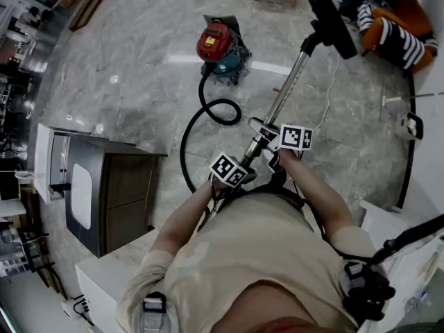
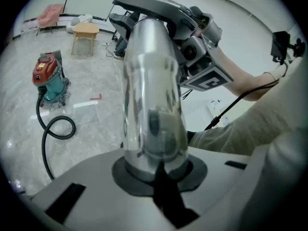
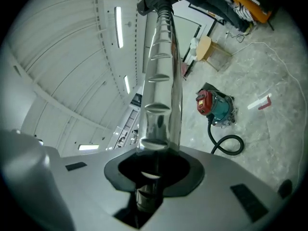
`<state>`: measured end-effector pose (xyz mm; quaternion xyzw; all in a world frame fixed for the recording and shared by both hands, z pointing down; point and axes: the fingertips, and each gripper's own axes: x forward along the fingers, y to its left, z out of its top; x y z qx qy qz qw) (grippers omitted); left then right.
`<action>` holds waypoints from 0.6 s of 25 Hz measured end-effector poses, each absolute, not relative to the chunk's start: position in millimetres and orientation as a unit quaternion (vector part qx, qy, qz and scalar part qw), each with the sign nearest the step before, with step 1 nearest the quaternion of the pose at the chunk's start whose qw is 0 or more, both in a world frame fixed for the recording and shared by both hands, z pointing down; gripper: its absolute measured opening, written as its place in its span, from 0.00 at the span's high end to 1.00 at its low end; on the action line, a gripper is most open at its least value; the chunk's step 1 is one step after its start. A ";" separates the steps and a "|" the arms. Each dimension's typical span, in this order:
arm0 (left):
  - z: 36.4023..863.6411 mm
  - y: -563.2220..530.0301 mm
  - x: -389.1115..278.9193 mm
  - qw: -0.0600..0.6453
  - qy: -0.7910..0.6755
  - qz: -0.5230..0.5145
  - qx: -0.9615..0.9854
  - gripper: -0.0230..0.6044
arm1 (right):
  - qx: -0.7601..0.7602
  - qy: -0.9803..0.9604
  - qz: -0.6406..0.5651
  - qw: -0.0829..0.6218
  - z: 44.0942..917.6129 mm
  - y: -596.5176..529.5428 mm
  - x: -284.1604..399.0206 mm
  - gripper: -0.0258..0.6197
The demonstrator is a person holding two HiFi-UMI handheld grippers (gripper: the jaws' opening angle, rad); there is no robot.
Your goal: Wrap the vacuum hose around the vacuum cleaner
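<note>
wand (image 1: pixel 288 90) clamped in left tool (image 2: pixel 155 170), right tool (image 3: pixel 153 174); hose (image 1: pixel 183 148) looped.

Your vacuum cleaner (image 1: pixel 220 47), a canister with a red top and teal body, stands upright out on the open marble floor (image 1: pixel 125 61). Its black hose (image 1: pixel 183 151) leaves the canister's near side, curls into one loose loop on the floor, then arcs toward you. The shiny metal tube (image 1: pixel 288 89), with the black floor head (image 1: pixel 331 16) at its far end, is clamped in your left gripper (image 2: pixel 154 172) and right gripper (image 3: pixel 151 170).

Beige short-sleeved shirt (image 1: pixel 257 255), black cables (image 1: pixel 313 217), grey left gripper (image 2: pixel 156 174), right gripper (image 3: pixel 150 177), black-and-white marker cubes (image 1: pixel 296 137)
</note>
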<state>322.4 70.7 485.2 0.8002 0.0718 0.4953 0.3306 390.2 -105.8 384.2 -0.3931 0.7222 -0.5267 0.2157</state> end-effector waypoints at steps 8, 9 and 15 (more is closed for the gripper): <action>493.4 22.4 347.3 0.333 -0.017 0.496 0.802 0.88 | -0.333 0.766 -0.534 0.132 379.9 -149.8 391.0 0.83; 495.7 19.3 349.9 0.336 -0.020 0.493 0.803 0.88 | -0.330 0.769 -0.534 0.124 381.9 -153.0 391.3 0.83; 504.7 -12.4 362.3 0.349 -0.007 0.483 0.803 0.88 | -0.338 0.760 -0.551 0.072 399.6 -188.8 398.6 0.83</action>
